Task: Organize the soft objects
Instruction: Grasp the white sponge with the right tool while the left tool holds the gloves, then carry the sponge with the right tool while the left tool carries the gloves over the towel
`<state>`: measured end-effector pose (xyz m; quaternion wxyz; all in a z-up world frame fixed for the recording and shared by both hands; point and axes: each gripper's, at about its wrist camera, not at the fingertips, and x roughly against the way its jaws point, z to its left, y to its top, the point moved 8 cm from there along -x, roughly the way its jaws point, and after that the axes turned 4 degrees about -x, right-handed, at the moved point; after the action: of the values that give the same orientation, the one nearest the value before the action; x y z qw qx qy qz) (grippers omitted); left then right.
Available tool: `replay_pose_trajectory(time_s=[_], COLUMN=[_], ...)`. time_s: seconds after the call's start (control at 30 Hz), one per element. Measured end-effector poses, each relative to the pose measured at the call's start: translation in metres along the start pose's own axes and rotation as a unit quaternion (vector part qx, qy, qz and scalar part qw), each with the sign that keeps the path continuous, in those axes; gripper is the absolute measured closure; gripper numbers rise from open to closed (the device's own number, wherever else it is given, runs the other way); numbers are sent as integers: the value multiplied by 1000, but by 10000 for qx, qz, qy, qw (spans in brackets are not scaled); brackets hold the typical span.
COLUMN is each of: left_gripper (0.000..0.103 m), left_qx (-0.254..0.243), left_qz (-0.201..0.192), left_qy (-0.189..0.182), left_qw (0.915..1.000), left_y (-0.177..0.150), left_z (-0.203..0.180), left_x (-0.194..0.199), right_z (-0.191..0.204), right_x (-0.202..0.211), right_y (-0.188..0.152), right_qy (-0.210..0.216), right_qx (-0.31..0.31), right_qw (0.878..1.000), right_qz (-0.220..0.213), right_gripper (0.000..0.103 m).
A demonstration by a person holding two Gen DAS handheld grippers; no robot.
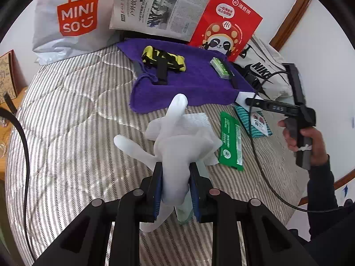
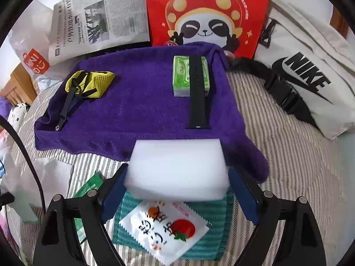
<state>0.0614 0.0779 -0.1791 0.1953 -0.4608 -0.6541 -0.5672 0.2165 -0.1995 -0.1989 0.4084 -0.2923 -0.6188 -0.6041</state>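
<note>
A limp white glove (image 1: 173,137) hangs up out of my left gripper (image 1: 175,166), which is shut on it above the striped bedspread (image 1: 77,122). A white foam sponge (image 2: 177,159) lies on the front edge of the purple towel (image 2: 133,115), between the wide-spread jaws of my right gripper (image 2: 177,169), which is open; the blue pads (image 2: 113,195) stand beside its ends. On the towel lie a yellow mesh pouch (image 2: 91,82) and a green tissue pack (image 2: 180,75) with a black watch strap (image 2: 197,93) across it. The left wrist view shows the right gripper (image 1: 248,99) at the towel's corner.
A white snack packet (image 2: 164,228) on a teal cloth (image 2: 124,228) and a green packet (image 2: 88,186) lie below the right gripper. A red paper bag (image 2: 208,11), newspaper (image 2: 99,17), Miniso bag (image 1: 73,17) and Nike bag (image 2: 310,66) line the far side. A white tissue (image 1: 195,122) lies under the glove.
</note>
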Motion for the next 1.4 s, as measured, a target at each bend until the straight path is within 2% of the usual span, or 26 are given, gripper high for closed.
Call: replay_pose_trajectory(time_s=[0.1,0.13,0.23,0.63,0.97,1.13,1.4], left_gripper=[81,81,81,81,81,81,81], left_qx=[5,15,16,-50,-137,-231,-389], left_qz=[-26,-35,-73,-340,-451,-481,-509], left_qy=[-54,-57,-39,-92,-141,-30,397], left_qw=[10000,10000,10000,9994,9988,9986,9972], left_y=[3,4,10,31,47,62,93], left_z=[-3,-3,-3,-13,-29,-34,-34], left_x=[-1,-1,2,24,25,20,4], right_z=[2,2,1,-5,5,11,17], right_x=[-10,-10,-6,44,71,75,70], right_y=[0,0,2,7,18,28,48], right_qy=[-51,27,137,283,432,482,538], right_qx=[36,13,-85,-58,68,114,149], right_qw=[10000,10000,9998,9986,9967,9959,9949], right_qz=[51,34,-88,-434,-679,-761,-837], right_gripper=[18,22,22,22,22,22,22])
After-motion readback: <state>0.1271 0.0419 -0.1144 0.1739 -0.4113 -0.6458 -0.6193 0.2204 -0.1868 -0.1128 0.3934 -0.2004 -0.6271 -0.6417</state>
